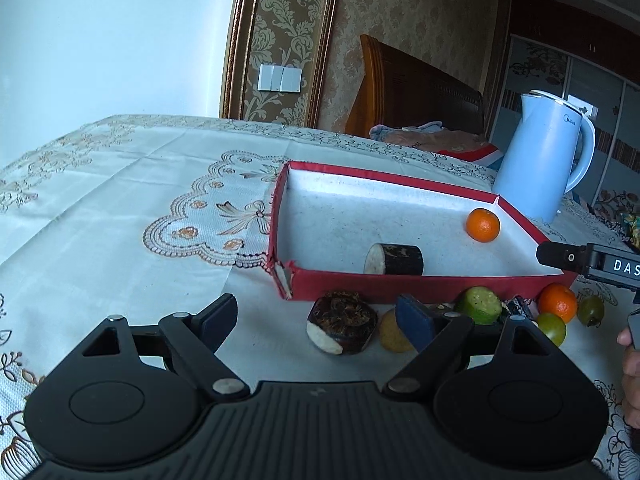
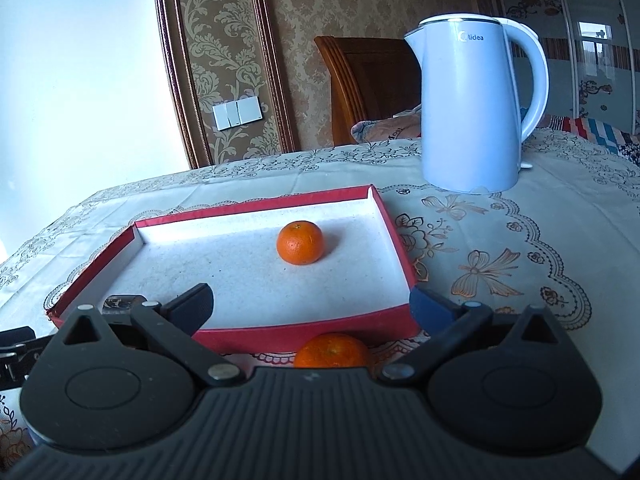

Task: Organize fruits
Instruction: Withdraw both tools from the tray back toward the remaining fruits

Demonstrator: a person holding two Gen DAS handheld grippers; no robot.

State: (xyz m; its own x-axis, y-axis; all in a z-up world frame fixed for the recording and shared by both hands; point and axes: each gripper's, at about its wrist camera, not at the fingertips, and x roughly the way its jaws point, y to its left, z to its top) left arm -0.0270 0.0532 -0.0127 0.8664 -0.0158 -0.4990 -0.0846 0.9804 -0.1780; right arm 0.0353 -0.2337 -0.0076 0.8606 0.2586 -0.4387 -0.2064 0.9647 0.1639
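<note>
A red tray [image 1: 400,286] with a white floor holds a tangerine [image 1: 483,225] and a dark-skinned cut chunk [image 1: 394,259]. Before its near wall lie a second dark chunk [image 1: 342,322], a yellow fruit [image 1: 392,334], a green fruit [image 1: 480,304], another tangerine [image 1: 557,302] and two small green fruits [image 1: 551,328]. My left gripper [image 1: 316,320] is open, low over the cloth; the second dark chunk sits between its fingers, untouched. My right gripper [image 2: 313,306] is open above the tray's [image 2: 304,332] near wall, with a tangerine [image 2: 332,354] just below it and another tangerine [image 2: 300,243] inside the tray.
A pale blue kettle [image 1: 544,160] [image 2: 476,112] stands behind the tray's right corner. The table wears a white embroidered cloth [image 1: 140,200]. A hand [image 1: 632,356] shows at the right edge. Beyond the table are a wooden headboard and bedding.
</note>
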